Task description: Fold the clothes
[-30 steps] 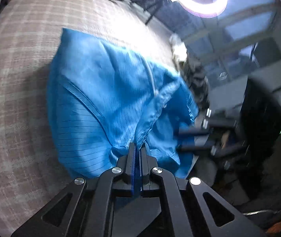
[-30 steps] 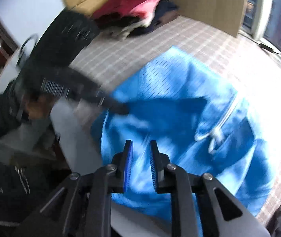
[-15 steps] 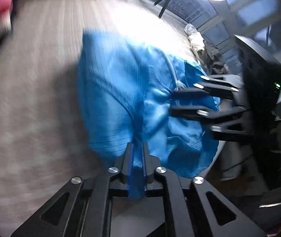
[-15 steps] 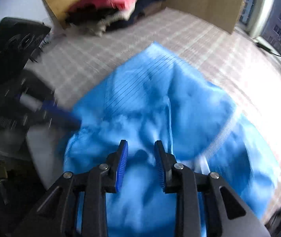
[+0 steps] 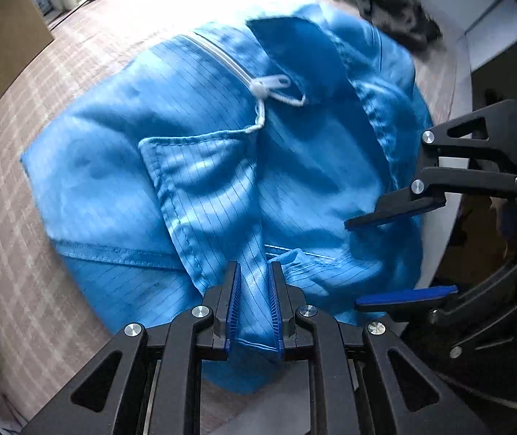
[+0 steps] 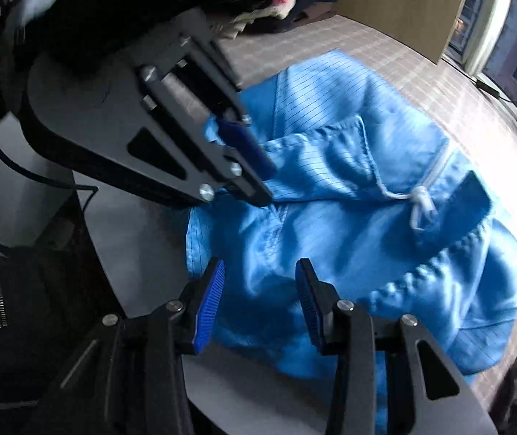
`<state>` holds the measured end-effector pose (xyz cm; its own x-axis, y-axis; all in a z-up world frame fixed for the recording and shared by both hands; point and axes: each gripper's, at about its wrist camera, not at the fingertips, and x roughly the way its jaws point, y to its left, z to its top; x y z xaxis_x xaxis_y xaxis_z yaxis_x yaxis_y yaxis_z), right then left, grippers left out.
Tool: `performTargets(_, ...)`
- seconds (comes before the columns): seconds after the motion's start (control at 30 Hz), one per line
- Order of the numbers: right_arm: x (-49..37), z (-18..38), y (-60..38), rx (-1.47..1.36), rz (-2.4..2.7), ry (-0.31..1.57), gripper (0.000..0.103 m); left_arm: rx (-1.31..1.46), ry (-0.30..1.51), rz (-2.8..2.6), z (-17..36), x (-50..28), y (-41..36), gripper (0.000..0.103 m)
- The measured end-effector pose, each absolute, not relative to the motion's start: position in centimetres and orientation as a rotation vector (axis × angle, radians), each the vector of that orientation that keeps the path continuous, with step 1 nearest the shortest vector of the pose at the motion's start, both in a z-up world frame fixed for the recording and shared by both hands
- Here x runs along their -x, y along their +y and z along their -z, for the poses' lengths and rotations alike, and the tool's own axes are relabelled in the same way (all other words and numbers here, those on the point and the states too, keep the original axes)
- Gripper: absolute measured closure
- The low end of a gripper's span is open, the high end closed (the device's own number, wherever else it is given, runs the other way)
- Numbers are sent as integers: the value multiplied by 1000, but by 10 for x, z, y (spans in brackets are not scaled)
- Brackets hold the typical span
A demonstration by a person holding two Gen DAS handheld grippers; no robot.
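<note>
On the checked table point(image 5: 22, 272) lies the blue garment point(image 5: 193, 166), bunched in loose folds, its white zipper point(image 5: 229, 61) running toward a white pull tab point(image 5: 271, 85) near the middle and a patch pocket point(image 5: 200, 181) below it. At the garment's near edge the left gripper point(image 5: 253, 308) points steeply down; a fold of blue cloth rises between its blue pads, which stand slightly apart from it as the jaws are opening, so the cloth is being released. To the right, at the table's edge, the right gripper point(image 5: 385, 261) comes in from the side over the garment's right part. In its own view the right gripper point(image 6: 258, 301) tilts down over the crumpled cloth, jaws opening wide, pads clear of the fabric beneath. Other clothes point(image 6: 280, 7) are piled at the table's far end.
</note>
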<state>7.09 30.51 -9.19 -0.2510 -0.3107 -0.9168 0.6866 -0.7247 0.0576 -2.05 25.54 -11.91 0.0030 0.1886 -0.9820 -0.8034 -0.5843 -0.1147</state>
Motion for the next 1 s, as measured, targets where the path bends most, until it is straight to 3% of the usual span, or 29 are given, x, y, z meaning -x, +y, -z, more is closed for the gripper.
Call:
performTargets(0.2, -75, 106, 302, -1327, 2017, 507, 63, 1561, 724, -1706, 131, 27, 256, 90)
performTargets(0.27, -73, 109, 304, -1325, 2025, 495, 78, 1543, 745, -1714, 133, 26, 256, 100)
performTargets(0.3, -70, 108, 307, -1330, 2035, 478, 93, 1543, 737, -1716, 133, 27, 254, 101)
performTargets(0.33, -67, 107, 310, -1336, 2046, 462, 98, 1543, 712, -1720, 131, 29, 251, 102)
performTargets(0.43, -62, 92, 320, -1313, 2083, 407, 100, 1531, 586, -1746, 113, 38, 236, 102)
performTargets(0.63, -56, 46, 341, -1224, 2173, 316, 100, 1447, 122, -1865, 59, 73, 183, 103)
performTargets(0.73, -52, 32, 349, -1204, 2195, 254, 100, 1412, -48, -1886, 52, 80, 164, 103)
performTargets(0.83, -58, 34, 339, -1184, 2240, 370, 100, 1383, -134, -1887, 52, 80, 161, 103)
performTargets(1.0, -68, 41, 353, -1195, 2279, 272, 101, 1365, -389, -1855, 66, 87, 148, 103)
